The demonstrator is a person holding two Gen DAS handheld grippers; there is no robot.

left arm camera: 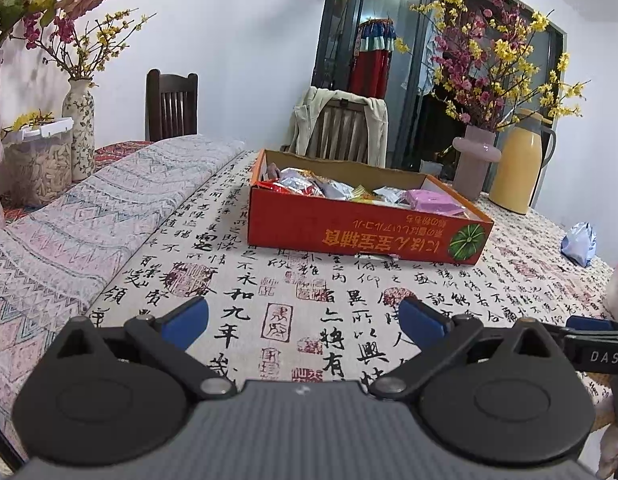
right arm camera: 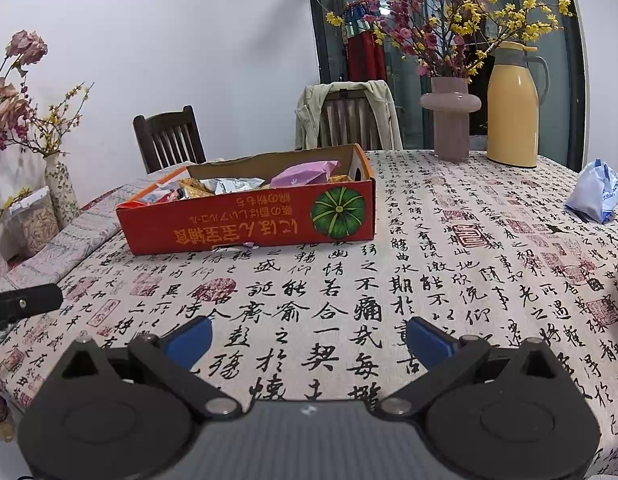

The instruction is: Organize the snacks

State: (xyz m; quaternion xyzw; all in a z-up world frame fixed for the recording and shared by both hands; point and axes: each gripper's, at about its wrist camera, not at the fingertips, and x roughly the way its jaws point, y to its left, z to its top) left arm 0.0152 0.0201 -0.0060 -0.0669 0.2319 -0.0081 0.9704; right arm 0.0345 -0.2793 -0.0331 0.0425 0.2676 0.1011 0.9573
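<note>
Both grippers sit nearest the viewer, low over the tablecloth [right arm camera: 389,272]: the left gripper [left arm camera: 303,316] and the right gripper [right arm camera: 309,338] each have their blue pads spread wide with nothing between them. Beyond them, near the middle of the table, lies the red cardboard box [left arm camera: 349,232], an open tray whose printed side faces the viewer. It holds a loose heap of snacks [left arm camera: 329,188], among them silver foil packets and a pink packet [right arm camera: 305,172] toward its right end. One blue-and-white snack bag [right arm camera: 595,192] lies alone on the cloth, well apart from the box, at the far right near the yellow jug [right arm camera: 513,108] and the pink vase [right arm camera: 451,120] of flowers. Judged from this layout, the step in hand is the approach to a stray item, most of the snacks being already boxed. The next move probably calls for the right gripper to reach to the bag, close on its crinkled top without crushing it, and carry it over the box wall.
</note>
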